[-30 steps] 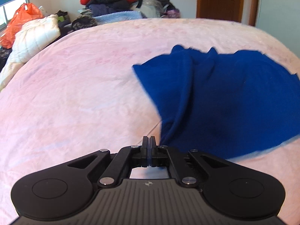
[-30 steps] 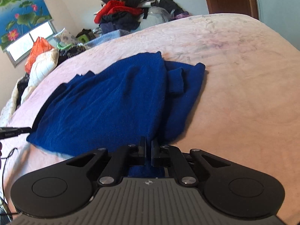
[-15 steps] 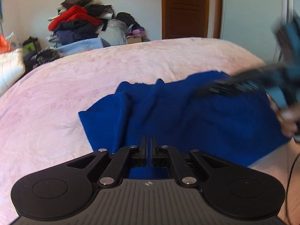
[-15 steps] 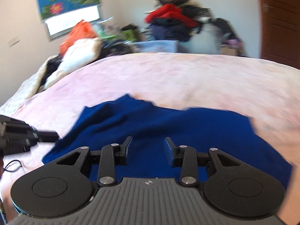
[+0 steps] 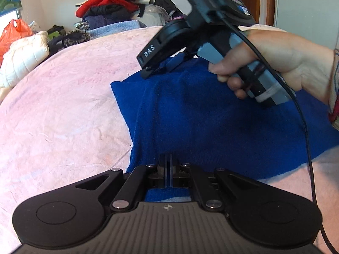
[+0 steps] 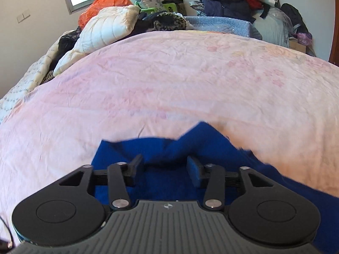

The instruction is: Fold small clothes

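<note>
Garment: the blue knit garment [image 5: 211, 127] lay on the pink bedspread [image 5: 63, 105] near your edge of the bed, folded over itself, with a soft lengthwise ridge and a squared corner at its far left.
Fabric: a deep blue, fuzzy, fine-ribbed knit; the bedspread under it was pale pink, crinkled and faintly flowered.
Your left gripper [image 5: 167, 169]: its jaws were pressed together on the near edge of the garment, blue cloth showing below and between them.
Your right gripper [image 6: 164, 165]: its jaws had just been opening and stood apart over the garment's far edge, not pressing on the cloth; one pad looked tinted blue.
Your right hand [image 5: 275, 63]: it gripped the tool's grey-taped handle, a black cable trailing down.
Left wrist view only: your hand, the tool's black body and the garment's wide spread to the right.
Right wrist view only: the garment's peaked, rumpled far edge, a white quilted bundle [image 6: 106, 29], an orange bag [image 6: 106, 0] and the window.
Both views: a heap of red and dark clothes [image 5: 110, 2] behind the bed.
</note>
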The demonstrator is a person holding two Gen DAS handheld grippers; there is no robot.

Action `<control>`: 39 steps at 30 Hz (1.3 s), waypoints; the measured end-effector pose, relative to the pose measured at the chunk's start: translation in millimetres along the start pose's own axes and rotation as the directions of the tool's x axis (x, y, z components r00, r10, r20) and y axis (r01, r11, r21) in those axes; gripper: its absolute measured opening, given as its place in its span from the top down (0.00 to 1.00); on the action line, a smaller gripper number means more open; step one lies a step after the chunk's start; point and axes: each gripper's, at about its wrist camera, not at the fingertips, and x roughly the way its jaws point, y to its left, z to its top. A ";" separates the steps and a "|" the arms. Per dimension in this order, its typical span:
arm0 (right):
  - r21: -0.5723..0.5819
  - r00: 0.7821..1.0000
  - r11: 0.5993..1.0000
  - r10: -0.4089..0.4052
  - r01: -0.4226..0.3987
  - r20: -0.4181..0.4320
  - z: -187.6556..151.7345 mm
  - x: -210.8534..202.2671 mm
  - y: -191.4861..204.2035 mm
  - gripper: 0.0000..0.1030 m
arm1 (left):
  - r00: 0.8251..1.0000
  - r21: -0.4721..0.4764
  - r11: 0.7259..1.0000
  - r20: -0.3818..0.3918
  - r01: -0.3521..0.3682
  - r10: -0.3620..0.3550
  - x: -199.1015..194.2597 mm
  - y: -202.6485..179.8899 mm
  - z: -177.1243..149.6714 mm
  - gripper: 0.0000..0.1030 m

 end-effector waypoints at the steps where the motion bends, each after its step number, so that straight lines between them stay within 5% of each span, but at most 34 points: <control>1: 0.007 1.000 1.000 -0.005 0.005 0.014 -0.9 -4.2 -0.5 0.46 | 1.000 -0.004 1.000 0.000 0.000 0.000 -1.4 0.3 -0.2 0.98; 7: -0.019 0.996 0.999 0.035 -0.034 0.078 -28.9 -62.9 1.2 0.33 | 1.000 -0.100 0.995 -0.015 0.020 -0.021 0.0 14.5 3.7 0.98; 12: -0.158 0.994 0.982 -0.105 0.102 -0.010 -54.8 -53.5 8.6 0.25 | 1.000 -0.116 0.993 -0.022 0.000 -0.003 -0.5 10.2 4.1 0.97; 21: -0.125 0.976 0.974 -0.175 0.191 0.126 -92.5 -118.5 13.6 0.14 | 0.999 -0.150 0.989 -0.041 -0.012 0.006 -1.1 9.7 7.6 0.97; 26: -0.139 0.975 0.965 -0.222 0.224 0.034 -123.8 -107.6 7.9 0.13 | 0.999 -0.139 0.990 -0.050 -0.025 0.018 -2.6 4.8 8.5 0.97; 33: 0.008 0.973 0.978 -0.206 0.206 0.103 -139.2 -140.3 4.2 0.13 | 0.998 -0.136 0.990 -0.056 -0.043 0.035 -7.2 2.1 8.7 0.97; 39: 0.009 0.972 0.976 -0.216 0.216 0.094 -156.6 -154.8 8.4 0.13 | 0.997 -0.130 0.990 -0.055 -0.054 0.047 -11.2 -2.2 10.1 0.97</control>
